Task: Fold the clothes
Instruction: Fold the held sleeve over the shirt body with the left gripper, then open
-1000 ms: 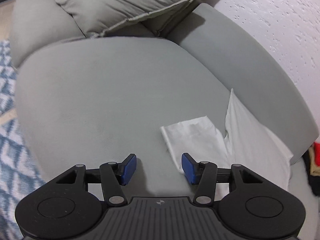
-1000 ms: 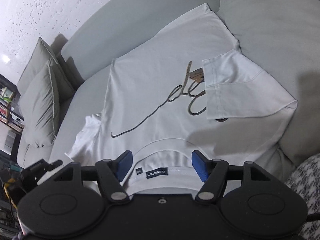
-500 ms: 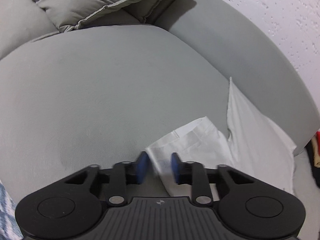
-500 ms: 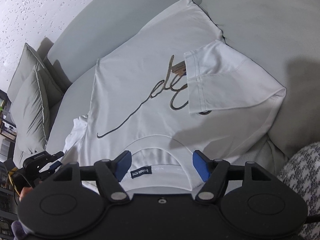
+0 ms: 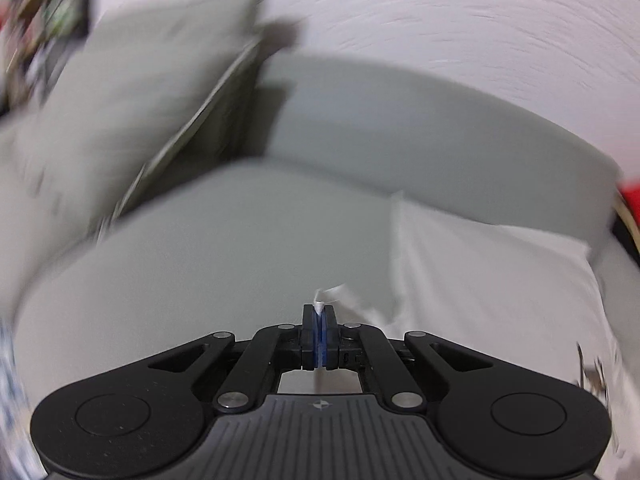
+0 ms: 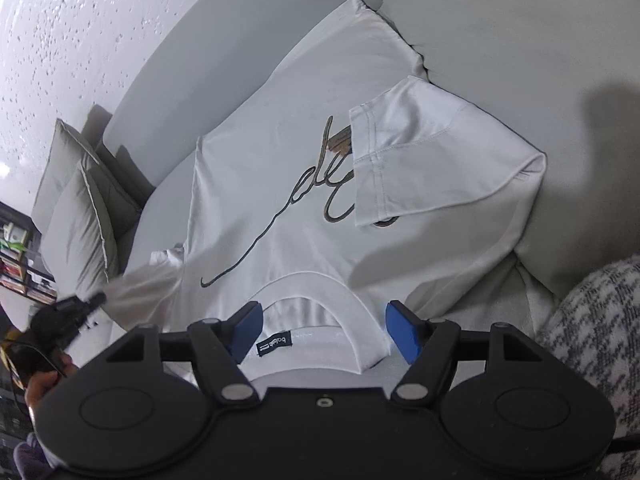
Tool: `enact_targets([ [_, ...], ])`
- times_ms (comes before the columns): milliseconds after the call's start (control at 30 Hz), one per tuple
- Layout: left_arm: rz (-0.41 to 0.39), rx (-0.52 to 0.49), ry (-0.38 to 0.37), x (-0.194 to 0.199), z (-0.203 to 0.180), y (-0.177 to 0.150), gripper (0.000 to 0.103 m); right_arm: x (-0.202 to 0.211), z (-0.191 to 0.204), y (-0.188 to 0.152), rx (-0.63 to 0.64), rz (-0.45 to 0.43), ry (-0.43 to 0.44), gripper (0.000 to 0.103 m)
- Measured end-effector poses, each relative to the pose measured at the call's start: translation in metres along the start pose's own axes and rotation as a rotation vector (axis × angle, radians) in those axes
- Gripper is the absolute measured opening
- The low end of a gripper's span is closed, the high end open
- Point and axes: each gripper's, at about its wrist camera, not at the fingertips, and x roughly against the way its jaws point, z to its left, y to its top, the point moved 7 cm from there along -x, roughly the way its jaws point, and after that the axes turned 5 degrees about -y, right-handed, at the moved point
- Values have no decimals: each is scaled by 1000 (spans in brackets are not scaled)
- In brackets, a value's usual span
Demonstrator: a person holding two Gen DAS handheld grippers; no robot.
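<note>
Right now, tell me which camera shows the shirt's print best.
The right wrist view: the whole dark script print lies across the white shirt, partly covered by the folded sleeve. The left wrist view is blurred and shows only a scrap of print at its right edge.

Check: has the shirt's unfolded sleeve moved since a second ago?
Yes. The left gripper, shut on the sleeve, has lifted it off the sofa seat, away from the cushions.

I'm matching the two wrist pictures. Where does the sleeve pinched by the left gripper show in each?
Left wrist: sleeve at lower centre, a white tuft between the shut left gripper pads.
Right wrist: sleeve at left edge, stretched toward that gripper.
Shared landmark: the grey cushions.
</note>
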Motion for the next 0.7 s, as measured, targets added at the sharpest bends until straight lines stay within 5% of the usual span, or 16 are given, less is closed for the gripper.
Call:
enact_targets([
  [167,-31,-269,-101,14,-99,-11,0,7,-12,6,-32,-19,16,67],
  [233,26,-360,-143,13,-131,-37,2,9,-16,9,-42,-25,19,67],
  [300,122,-447,-162,6,-153,-69,20,11,-19,11,-51,-28,23,67],
  [367,204,-501,-150,4,-157,-96,22,13,-21,12,-62,-22,35,67],
  [533,215,-320,-173,30,-104,-92,44,19,-22,14,-66,-29,57,73],
  [700,249,68,-113,30,-13,-74,54,22,-21,16,-72,-46,64,73],
])
